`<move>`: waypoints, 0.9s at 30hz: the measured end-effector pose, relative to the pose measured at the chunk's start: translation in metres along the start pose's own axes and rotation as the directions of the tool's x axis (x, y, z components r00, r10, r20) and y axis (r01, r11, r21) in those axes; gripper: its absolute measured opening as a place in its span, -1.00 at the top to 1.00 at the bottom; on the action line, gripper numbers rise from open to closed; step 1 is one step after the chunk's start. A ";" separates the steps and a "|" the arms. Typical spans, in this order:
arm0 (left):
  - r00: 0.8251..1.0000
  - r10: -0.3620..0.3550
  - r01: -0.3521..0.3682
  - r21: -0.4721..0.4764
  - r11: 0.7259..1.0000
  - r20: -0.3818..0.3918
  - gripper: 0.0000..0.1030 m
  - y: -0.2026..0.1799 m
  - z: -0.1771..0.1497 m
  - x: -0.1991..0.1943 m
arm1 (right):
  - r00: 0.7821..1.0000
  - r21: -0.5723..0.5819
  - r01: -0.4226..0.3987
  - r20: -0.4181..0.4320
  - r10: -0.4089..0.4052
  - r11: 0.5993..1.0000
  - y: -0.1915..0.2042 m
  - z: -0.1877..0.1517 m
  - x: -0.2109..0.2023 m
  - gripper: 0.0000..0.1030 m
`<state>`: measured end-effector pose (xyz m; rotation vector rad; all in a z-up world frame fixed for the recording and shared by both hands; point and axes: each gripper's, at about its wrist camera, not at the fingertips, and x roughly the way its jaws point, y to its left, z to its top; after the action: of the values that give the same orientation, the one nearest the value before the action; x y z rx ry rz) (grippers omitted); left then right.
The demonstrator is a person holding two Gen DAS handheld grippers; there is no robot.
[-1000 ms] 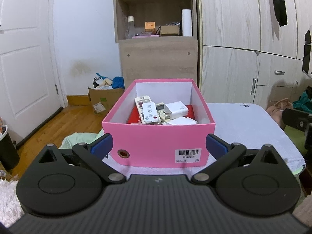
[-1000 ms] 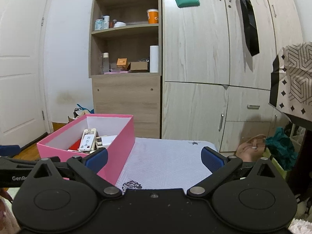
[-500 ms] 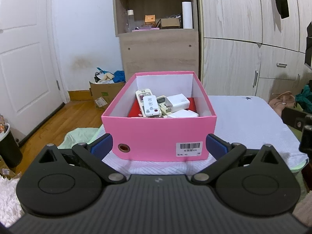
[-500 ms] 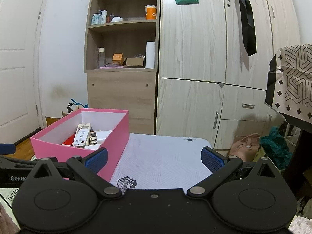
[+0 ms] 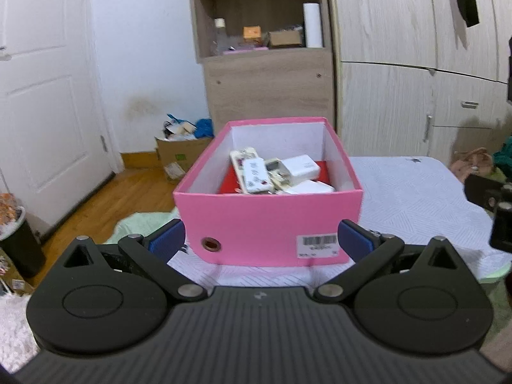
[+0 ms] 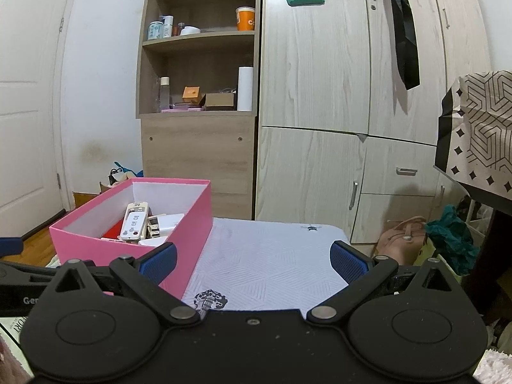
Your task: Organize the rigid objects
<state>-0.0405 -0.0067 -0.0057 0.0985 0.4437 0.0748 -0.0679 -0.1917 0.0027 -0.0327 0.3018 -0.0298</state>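
Open pink box point(image 5: 268, 220) of white remotes point(image 5: 252, 176) and chargers on the white desk point(image 6: 272, 262), at its left edge, bare surface to its right, left gripper point(image 5: 260, 240) and right gripper point(image 6: 252, 260) both empty, jaws wide apart.

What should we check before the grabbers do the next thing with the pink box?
1. Left gripper open and empty: ok, jaws spread wide, nothing between them.
2. Right gripper open and empty: ok.
3. Pink box sits flat on the white table cover: ok.
4. Box top uncovered: ok, no lid on it.
5. Things sit inside the box: ok, the remote controls and white charger lie below the rim.
6. Anything left outside to tidy: cannot tell; the cover beside the box looks bare, but part of it is hidden behind the grippers.
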 end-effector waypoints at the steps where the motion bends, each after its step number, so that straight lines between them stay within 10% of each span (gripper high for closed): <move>1: 1.000 0.009 -0.009 0.009 1.000 0.004 -1.00 -0.001 0.000 0.000 | 1.000 0.001 0.000 0.000 0.000 1.000 0.000 0.000 0.000 -1.00; 27: 0.997 -0.068 0.067 -0.032 0.997 -0.035 -1.00 0.005 -0.008 0.004 | 1.000 -0.006 0.012 -0.024 -0.012 1.000 0.002 -0.001 0.001 -1.00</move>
<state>-0.0404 -0.0008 -0.0137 0.0517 0.4811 0.0166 -0.0678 -0.1902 0.0012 -0.0403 0.3257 -0.0414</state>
